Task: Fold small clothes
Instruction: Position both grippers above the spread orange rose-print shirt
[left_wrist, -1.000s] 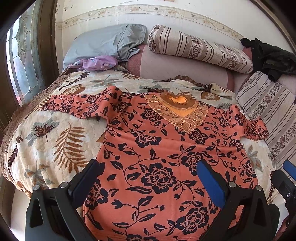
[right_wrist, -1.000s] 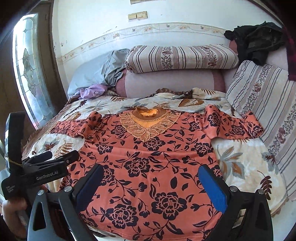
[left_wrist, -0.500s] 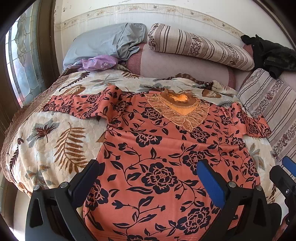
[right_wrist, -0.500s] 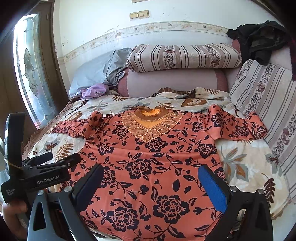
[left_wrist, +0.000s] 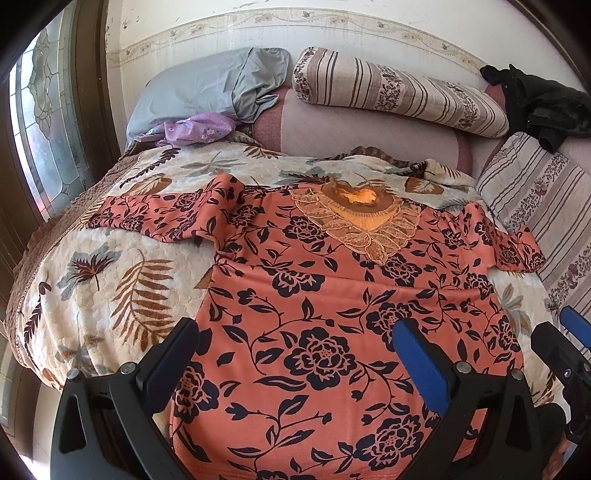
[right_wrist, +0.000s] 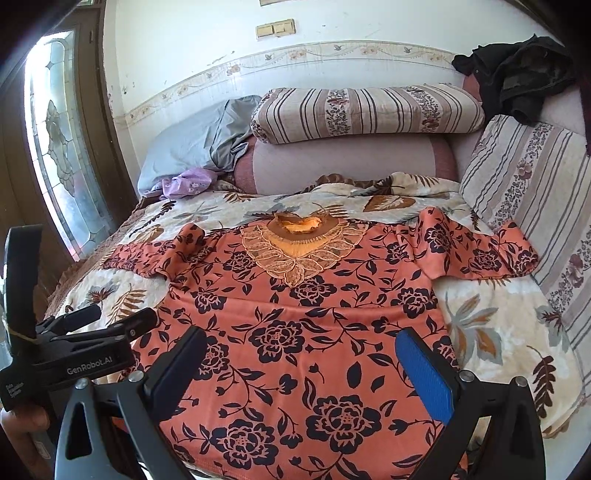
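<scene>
Orange floral-print blouse with a lace neckline (left_wrist: 332, 314) lies spread flat, front up, on the leaf-patterned quilted bed (left_wrist: 103, 280), both sleeves out; no fold is made yet, I judge. Left gripper (left_wrist: 295, 354) and right gripper (right_wrist: 301, 363) hover over its hem, fingers parted, empty.
</scene>
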